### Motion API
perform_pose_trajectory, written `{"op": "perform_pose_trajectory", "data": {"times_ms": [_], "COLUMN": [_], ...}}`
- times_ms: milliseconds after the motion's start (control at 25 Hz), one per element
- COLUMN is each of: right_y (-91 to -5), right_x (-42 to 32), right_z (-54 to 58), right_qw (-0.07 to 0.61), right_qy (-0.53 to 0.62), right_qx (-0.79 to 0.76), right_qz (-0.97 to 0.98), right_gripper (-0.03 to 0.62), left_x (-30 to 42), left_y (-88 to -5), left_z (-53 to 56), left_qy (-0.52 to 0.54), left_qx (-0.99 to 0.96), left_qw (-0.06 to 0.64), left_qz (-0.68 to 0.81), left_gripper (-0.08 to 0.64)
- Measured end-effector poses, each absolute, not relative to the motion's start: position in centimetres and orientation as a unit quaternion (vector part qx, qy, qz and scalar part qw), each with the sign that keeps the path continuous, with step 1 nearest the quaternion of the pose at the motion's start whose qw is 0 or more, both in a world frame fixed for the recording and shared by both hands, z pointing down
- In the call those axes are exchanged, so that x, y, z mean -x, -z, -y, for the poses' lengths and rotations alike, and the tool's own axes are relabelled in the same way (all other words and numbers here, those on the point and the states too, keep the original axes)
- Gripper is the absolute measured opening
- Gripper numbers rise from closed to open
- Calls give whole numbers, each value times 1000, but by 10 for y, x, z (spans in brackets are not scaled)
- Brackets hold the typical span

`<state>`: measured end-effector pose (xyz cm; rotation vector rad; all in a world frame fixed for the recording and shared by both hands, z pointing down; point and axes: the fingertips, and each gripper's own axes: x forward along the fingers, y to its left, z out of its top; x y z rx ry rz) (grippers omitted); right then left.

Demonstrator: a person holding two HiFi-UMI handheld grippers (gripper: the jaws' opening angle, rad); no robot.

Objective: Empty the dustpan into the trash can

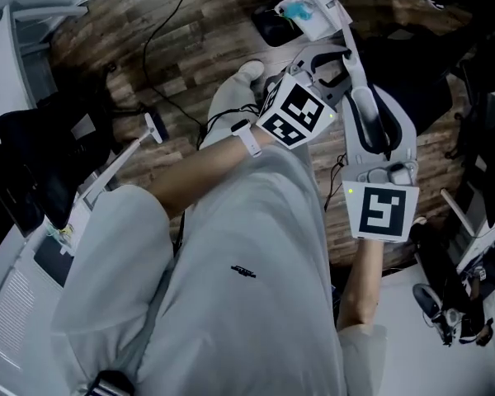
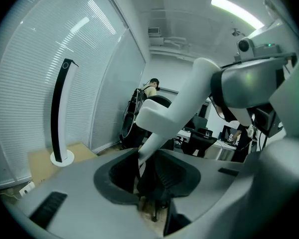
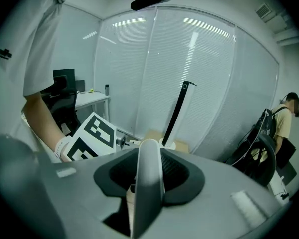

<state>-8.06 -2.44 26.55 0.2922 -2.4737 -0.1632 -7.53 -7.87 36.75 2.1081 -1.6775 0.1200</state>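
The white dustpan [image 1: 315,8] hangs over the wooden floor at the top of the head view, with a blue scrap in it. Its long white handle [image 1: 352,60] runs back toward me. My left gripper [image 1: 334,71] is shut on that handle; in the left gripper view the handle [image 2: 175,103] slants down between the jaws of the left gripper [image 2: 148,169]. My right gripper [image 1: 368,110] grips the same handle further back, and the handle [image 3: 149,178] stands upright between its jaws. A dark round thing [image 1: 272,27] lies just under the pan; I cannot tell whether it is the trash can.
Black cables [image 1: 169,23] trail across the floor. A black office chair [image 1: 29,167] and a white long-handled tool [image 1: 140,143] are at the left, my white shoe [image 1: 238,85] is below the pan, and shoes and gear [image 1: 450,304] are at the right. A person [image 3: 285,121] stands by the blinds.
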Motion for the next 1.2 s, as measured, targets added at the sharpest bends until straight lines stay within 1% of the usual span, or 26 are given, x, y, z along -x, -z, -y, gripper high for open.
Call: {"op": "perform_pose_trajectory", "data": {"times_ms": [560, 760, 920, 1200], "right_y": [-287, -286, -287, -304], "right_x": [88, 84, 82, 78], "right_z": [-15, -36, -45, -66], "right_qw": [350, 350, 343, 348], "right_qy": [154, 189, 195, 199], "right_qx": [2, 36, 48, 88], "right_qz": [924, 917, 917, 912], "right_gripper": [140, 138, 138, 138], "left_x": [93, 94, 95, 93], "left_y": [-383, -379, -379, -398], "left_z": [46, 29, 21, -2], "left_qy": [0, 10, 12, 8], "left_qx": [-694, -680, -671, -651], "left_qw": [237, 223, 217, 236], "left_qz": [680, 699, 709, 722], "left_gripper": [106, 106, 106, 106]}}
